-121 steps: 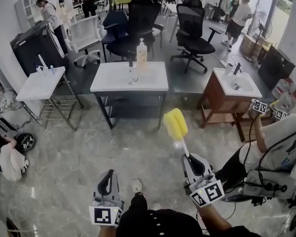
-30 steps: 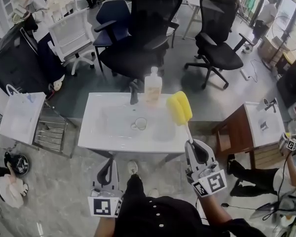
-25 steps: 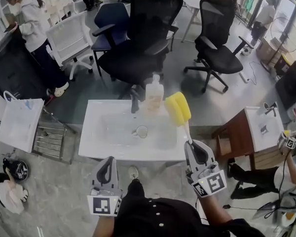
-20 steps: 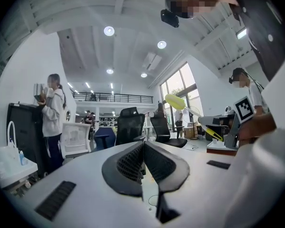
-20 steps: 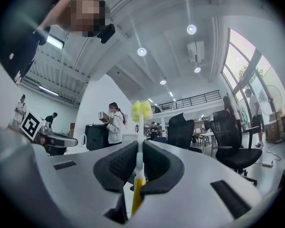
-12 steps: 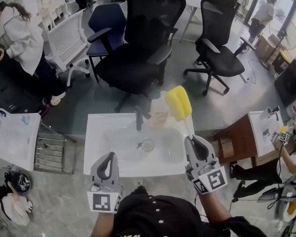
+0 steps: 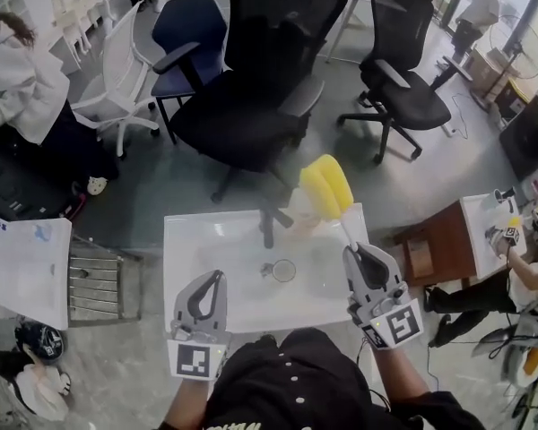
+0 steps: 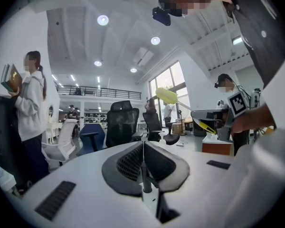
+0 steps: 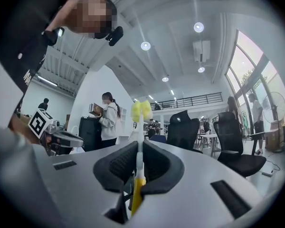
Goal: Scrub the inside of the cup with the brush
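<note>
**A:** What are the two hands carrying?

**B:** The left hand-held gripper point(image 7: 215, 280) has its jaws together on nothing. The right hand-held gripper point(image 7: 351, 251) is clamped on the thin handle of the brush point(image 7: 325, 186), whose sponge head looks soft.

**A:** And the cup?

**B:** The cup point(image 7: 284, 270) sits in the basin of the counter point(image 7: 184, 240), untouched. It looks like clear glass, so probably slippery and fragile. Grip its wall gently.

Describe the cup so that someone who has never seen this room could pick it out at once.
Find the white washbasin table directly before the person, in front of the black office chair. On it, just this side of the dark tap, sits the cup. It is the only small, clear, round thing there, seen from above as a ring.
</note>
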Available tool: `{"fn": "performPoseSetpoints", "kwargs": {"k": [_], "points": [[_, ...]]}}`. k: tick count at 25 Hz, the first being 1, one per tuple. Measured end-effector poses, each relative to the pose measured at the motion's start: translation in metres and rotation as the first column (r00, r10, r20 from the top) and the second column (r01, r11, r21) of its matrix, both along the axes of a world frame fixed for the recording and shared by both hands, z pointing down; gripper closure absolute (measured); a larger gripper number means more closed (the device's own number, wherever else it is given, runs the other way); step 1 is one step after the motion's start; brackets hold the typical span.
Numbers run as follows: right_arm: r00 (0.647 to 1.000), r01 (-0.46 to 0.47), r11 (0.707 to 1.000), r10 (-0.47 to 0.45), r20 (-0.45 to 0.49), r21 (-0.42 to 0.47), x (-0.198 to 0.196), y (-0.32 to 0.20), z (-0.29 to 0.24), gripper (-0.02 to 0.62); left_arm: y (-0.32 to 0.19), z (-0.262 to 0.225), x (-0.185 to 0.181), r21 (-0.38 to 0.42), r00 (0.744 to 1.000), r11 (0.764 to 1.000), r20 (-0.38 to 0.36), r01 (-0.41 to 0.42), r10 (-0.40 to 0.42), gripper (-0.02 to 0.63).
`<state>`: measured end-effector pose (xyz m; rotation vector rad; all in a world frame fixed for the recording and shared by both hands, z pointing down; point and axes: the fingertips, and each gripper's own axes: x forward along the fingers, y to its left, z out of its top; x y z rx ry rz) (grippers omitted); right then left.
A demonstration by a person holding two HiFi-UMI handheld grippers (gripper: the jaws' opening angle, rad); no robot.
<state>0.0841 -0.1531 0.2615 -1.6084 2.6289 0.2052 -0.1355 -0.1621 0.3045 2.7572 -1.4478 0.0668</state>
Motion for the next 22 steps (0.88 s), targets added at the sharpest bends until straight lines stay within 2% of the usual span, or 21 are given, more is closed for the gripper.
{"fn": "performPoseSetpoints", "kwargs": {"k": [6, 9, 12, 14, 16, 20, 21, 22], "points": [[0.997, 0.036, 0.999, -0.038, -0.072, -0.029, -0.003, -0.014, 0.008, 0.554, -0.021, 0.033, 0.012, -0.057, 0.995, 0.995, 0.044, -0.082, 0.085, 0.577], [0.982, 0.072, 0.997, -0.077, -0.175, -0.036, 0.002, -0.019, 0.015, 0.554, -0.026, 0.055, 0.022, -0.071, 0.984, 0.988, 0.109, -0.136, 0.144, 0.575], [0.949, 0.12, 0.991, -0.132, -0.287, -0.057, 0.012, -0.025, 0.022, 0.554, -0.029, 0.084, 0.036, -0.116, 0.96, 0.972, 0.173, -0.203, 0.221, 0.575], [0.915, 0.156, 0.984, -0.177, -0.363, -0.087, 0.019, -0.028, 0.03, 0.554, -0.029, 0.108, 0.046, -0.161, 0.936, 0.955, 0.211, -0.251, 0.282, 0.575], [0.866, 0.199, 0.971, -0.238, -0.441, -0.134, 0.024, -0.025, 0.046, 0.554, -0.027, 0.138, 0.056, -0.209, 0.901, 0.931, 0.26, -0.298, 0.347, 0.575], [0.743, 0.3, 0.911, -0.41, -0.529, -0.284, 0.028, -0.004, 0.09, 0.554, -0.017, 0.206, 0.073, -0.323, 0.819, 0.87, 0.327, -0.371, 0.471, 0.574], [0.708, 0.313, 0.892, -0.448, -0.546, -0.327, 0.029, 0.001, 0.102, 0.554, -0.014, 0.221, 0.077, -0.348, 0.799, 0.855, 0.338, -0.386, 0.498, 0.546], [0.669, 0.32, 0.873, -0.484, -0.564, -0.369, 0.029, 0.004, 0.115, 0.554, -0.011, 0.237, 0.081, -0.373, 0.777, 0.838, 0.35, -0.398, 0.524, 0.486]]}}
